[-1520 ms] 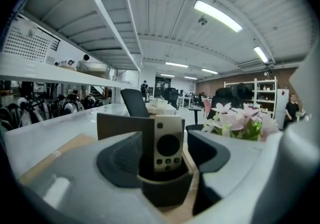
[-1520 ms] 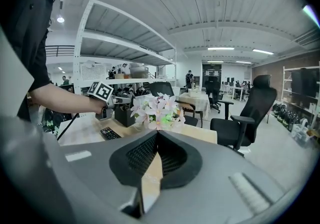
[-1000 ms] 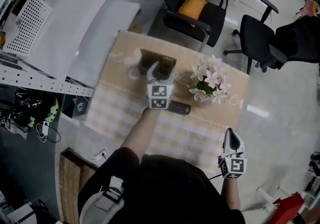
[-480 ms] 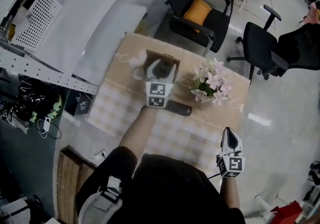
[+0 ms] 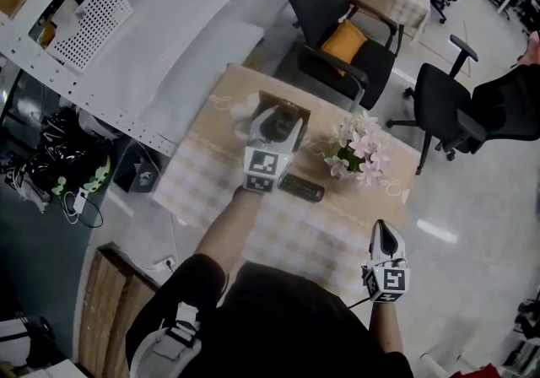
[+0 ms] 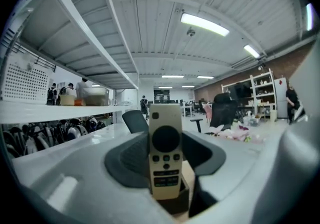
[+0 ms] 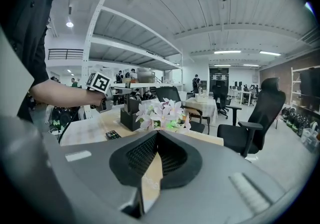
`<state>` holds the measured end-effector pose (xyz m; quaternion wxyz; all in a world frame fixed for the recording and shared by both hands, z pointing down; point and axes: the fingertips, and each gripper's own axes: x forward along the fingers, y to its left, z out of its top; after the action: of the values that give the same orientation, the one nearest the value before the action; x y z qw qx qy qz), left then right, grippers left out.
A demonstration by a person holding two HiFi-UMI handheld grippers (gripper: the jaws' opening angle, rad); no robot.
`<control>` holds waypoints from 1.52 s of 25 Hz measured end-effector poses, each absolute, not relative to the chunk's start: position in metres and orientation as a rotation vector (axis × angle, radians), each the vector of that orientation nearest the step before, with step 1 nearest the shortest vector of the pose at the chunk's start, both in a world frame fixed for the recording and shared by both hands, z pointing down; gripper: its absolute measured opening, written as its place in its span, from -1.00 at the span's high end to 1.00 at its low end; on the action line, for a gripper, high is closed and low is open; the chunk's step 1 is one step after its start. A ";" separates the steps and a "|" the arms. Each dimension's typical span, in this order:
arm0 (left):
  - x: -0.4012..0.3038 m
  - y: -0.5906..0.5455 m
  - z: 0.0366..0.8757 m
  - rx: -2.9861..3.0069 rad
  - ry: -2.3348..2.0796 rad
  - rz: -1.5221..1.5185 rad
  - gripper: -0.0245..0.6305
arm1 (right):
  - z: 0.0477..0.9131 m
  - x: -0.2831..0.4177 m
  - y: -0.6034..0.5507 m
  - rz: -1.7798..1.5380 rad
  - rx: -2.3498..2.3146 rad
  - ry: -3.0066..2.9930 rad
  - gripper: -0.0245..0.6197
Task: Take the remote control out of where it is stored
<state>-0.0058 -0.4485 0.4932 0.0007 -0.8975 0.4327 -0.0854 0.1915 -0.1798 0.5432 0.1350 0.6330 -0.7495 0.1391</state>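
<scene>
Starting with the head view: left hand-held gripper [image 5: 274, 125] is held out over the far half of the bench [image 5: 196, 186], directly above a dark, open-topped holder [image 5: 272, 103]. What it carries is hard to make out from here. A black remote [image 5: 301, 190] lies flat on the bench just beside it, with flowers [image 5: 359, 148] to the right. Right hand-held gripper [image 5: 385, 233] is low at the person's side, well apart from the bench's things.

Left gripper view: cream remote control [image 6: 165, 150] stands upright between the jaws. They have just been closing and clamp its long side edges. Button face is toward the camera, and the lower end sits just at the holder's top.

Right gripper view: jaws meet tip to tip with nothing between them. Flowers, holder and black remote are all well ahead.

Handling, as judged:
- Weight and build: light, rigid plastic.
- Surface: smooth, narrow sides, likely slippery, so it may pivot if pinched near one end.
- Best hold: side edges at mid-body, clear of the buttons.
- Fragility: not fragile, but a straight upward lift should avoid snagging or tipping the light holder.
</scene>
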 end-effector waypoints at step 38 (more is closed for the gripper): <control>-0.072 -0.229 0.567 -2.858 0.952 -0.807 0.31 | 0.522 0.130 -0.149 0.342 1.568 -2.495 0.91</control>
<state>-0.0717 -0.2285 0.5669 0.0116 -0.9164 0.3051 -0.2588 0.1298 -0.1492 0.5217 0.0872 0.5266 -0.8378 0.1149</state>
